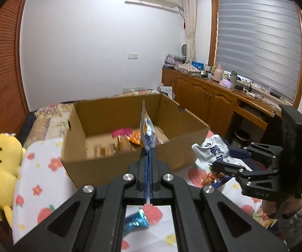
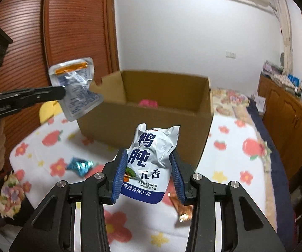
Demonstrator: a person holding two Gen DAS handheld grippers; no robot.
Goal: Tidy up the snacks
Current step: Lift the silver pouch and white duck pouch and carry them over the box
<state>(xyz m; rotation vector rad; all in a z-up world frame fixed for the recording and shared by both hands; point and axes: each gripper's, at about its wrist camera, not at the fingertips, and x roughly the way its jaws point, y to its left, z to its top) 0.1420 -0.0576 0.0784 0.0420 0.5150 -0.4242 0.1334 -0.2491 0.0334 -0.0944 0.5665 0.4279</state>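
Both pouches look light and crinkly: left gripper (image 1: 149, 153) pinches the flat packet (image 2: 75, 88) by its edge, right gripper (image 2: 149, 176) hugs the white pouch (image 2: 153, 157) mid-body (slippery foil, so grip seams).

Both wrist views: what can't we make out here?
- Cardboard box contents: right wrist view, near wall hides all but a pink packet.
- Silver pouch print: left wrist view, seen edge-on in the left gripper.
- Copper wrapper: right wrist view, blurred, partly behind right gripper.
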